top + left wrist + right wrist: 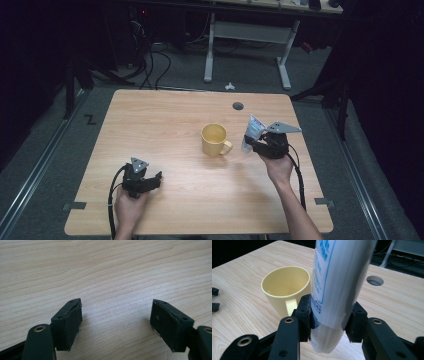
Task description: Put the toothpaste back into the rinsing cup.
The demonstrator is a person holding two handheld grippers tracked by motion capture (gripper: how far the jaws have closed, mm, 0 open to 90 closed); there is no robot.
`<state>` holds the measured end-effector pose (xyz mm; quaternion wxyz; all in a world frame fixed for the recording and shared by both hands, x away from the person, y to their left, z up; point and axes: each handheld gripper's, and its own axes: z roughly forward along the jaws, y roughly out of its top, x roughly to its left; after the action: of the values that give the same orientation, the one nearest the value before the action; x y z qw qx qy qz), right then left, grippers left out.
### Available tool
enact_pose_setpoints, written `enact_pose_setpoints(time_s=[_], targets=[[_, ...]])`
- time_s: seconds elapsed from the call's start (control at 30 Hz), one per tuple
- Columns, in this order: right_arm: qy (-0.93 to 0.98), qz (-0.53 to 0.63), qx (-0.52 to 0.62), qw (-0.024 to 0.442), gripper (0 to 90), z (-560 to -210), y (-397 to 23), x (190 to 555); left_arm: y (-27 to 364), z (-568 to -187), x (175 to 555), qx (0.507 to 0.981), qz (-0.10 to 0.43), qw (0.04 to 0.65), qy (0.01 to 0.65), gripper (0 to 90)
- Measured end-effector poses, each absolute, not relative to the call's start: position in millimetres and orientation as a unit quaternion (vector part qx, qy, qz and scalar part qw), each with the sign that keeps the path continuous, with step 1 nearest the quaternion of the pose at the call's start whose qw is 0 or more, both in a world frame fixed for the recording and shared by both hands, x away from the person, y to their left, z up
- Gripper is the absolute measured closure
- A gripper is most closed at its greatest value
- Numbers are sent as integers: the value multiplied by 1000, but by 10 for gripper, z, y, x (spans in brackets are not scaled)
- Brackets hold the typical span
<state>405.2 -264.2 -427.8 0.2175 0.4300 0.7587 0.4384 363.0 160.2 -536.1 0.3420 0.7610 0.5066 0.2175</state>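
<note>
We saw the white plastic tube with blue print (337, 282) clamped upright in the right gripper (331, 320) just beside the pale yellow ceramic mug (285, 287) on the light wooden table (165, 115), while the left gripper (116, 322) rested with jaws wide and empty.

Both hand-held matte black two-jaw grippers — left (159, 176), right (251, 141) — carry a grey three-cornered plate on top and trail a black cable along a bare, sleeveless forearm. Their blocky jaws wear dark rubbery pads (172, 326) fixed by small screws, and brass-ringed holes (288, 320) dot the arms.
</note>
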Motion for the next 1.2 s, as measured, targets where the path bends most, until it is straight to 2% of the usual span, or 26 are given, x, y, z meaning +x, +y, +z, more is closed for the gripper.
enact_pose_setpoints(time_s=[1.2], targets=[[769, 458, 391, 215, 631, -3842, -2424, 4146, 1608, -5361, 3626, 761, 216, 343, 507, 256]])
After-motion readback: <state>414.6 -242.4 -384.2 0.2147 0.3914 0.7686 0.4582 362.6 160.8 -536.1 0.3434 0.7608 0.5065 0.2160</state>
